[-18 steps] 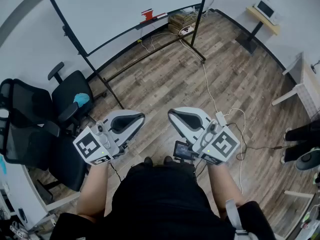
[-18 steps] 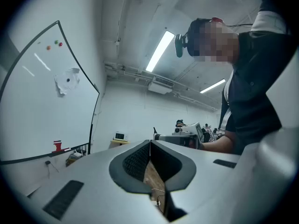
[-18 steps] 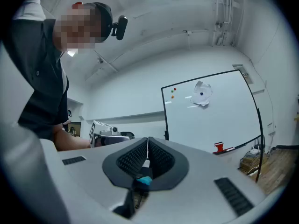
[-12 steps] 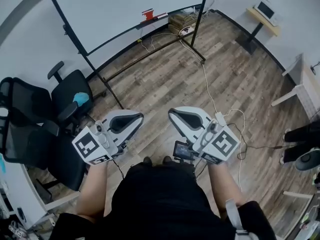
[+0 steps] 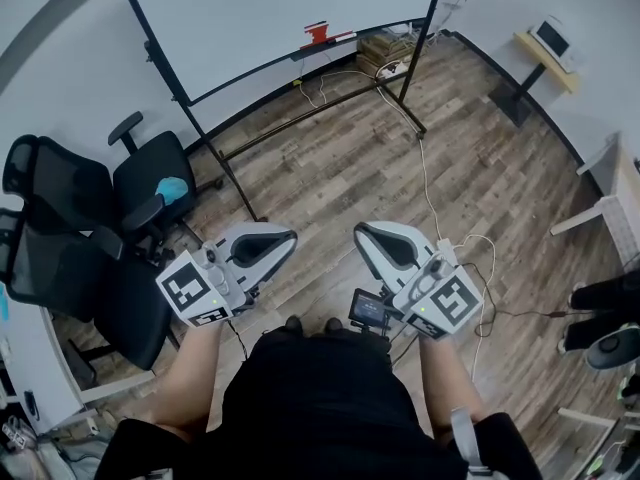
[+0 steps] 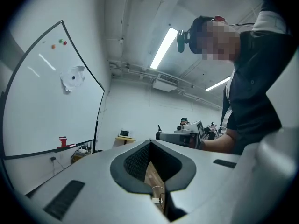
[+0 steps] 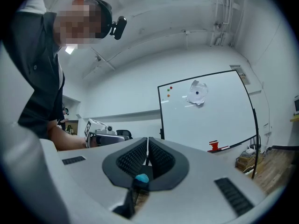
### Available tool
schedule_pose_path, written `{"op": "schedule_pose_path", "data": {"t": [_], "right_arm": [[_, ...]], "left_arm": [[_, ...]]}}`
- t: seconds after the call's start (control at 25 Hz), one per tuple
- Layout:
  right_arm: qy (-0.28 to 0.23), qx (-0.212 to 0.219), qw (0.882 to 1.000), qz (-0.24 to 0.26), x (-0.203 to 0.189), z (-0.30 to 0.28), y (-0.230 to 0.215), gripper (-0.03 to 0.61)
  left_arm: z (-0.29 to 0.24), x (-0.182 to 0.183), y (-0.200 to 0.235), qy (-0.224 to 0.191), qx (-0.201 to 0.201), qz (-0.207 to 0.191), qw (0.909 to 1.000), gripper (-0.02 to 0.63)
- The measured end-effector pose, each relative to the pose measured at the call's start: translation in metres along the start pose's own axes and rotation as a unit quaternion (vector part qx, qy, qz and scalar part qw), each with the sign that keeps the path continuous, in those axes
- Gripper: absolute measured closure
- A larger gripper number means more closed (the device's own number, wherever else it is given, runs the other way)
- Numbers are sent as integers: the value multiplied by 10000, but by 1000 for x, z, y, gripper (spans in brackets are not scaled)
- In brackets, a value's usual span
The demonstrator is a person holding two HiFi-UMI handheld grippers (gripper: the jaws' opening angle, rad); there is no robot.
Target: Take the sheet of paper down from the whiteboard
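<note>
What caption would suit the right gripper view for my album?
Shut, empty right gripper faces the whiteboard, where a crumpled sheet of paper hangs under a dark magnet.

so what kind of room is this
Probably an office or lab workroom: a large whiteboard stands on a floor frame, black office chairs are pushed to one side, and a strip light hangs from a bare ceiling with exposed pipes.
</note>
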State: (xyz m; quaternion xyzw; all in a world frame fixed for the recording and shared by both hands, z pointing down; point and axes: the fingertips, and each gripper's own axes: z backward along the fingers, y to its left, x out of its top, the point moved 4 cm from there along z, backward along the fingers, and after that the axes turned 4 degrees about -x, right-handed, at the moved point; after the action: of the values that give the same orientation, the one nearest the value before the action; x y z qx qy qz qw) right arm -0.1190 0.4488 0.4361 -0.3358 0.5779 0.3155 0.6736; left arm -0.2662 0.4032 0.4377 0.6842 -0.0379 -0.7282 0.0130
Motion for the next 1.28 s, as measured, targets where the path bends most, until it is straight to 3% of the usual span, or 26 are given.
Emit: {"op": "schedule_pose_path", "data": {"t": [0.4,0.64,0.88,1.28], "right_arm": [[201,480,9985,-153,-33,4,-20,557],[268,561,9975,-330,-47,-10,-39,557],[264,563,9975,-350,-48,-52,-78,557],[272,315,9989,-207,-26,-160,-159,557]], "left_arm": [[-20,-27,1,71,303,196,9993,603],[-19,-38,24,49,582,398,9975,603],[-30,-44,86,-112,739,572,9956,603],[-54,-10,227,-259,302,407,9984,603]]}}
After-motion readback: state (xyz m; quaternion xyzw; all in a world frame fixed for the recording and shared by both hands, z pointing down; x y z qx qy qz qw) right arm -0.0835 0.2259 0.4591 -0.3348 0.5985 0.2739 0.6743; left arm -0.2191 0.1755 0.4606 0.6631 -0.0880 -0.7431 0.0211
